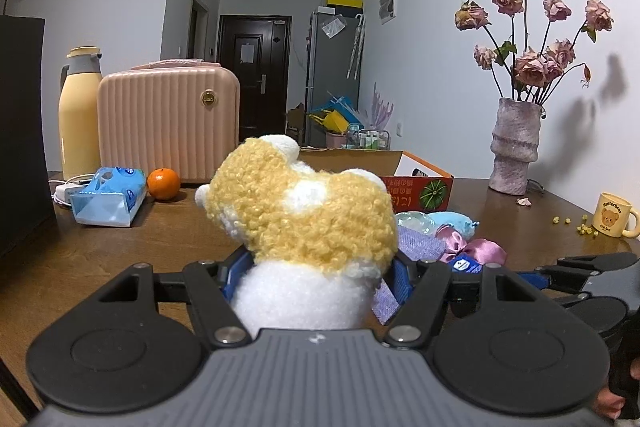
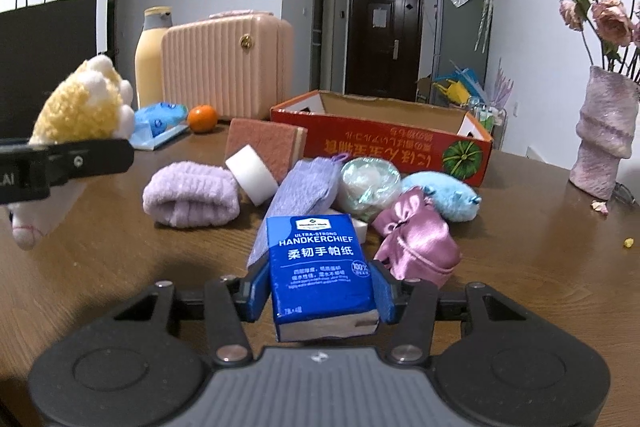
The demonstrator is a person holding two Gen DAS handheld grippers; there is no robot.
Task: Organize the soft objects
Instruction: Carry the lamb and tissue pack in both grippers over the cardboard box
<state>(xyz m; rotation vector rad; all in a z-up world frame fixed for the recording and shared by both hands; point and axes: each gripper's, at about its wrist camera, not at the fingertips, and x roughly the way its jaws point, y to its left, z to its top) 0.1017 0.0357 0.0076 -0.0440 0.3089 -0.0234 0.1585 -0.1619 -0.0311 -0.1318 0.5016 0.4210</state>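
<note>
My left gripper (image 1: 316,283) is clamped on the white body of a yellow-and-white plush toy (image 1: 304,211), held clear above the wooden table (image 1: 160,239). My right gripper (image 2: 320,291) pinches a blue handkerchief pack (image 2: 322,267), blue pads against both its sides, raised off the tabletop. Just beyond it lie the remaining soft items: a lilac rolled towel (image 2: 192,195), a white sponge (image 2: 251,173), a pink satin pouch (image 2: 416,243) and a blue plush (image 2: 444,197). The red cardboard box (image 2: 384,143) stands open at the far side.
</note>
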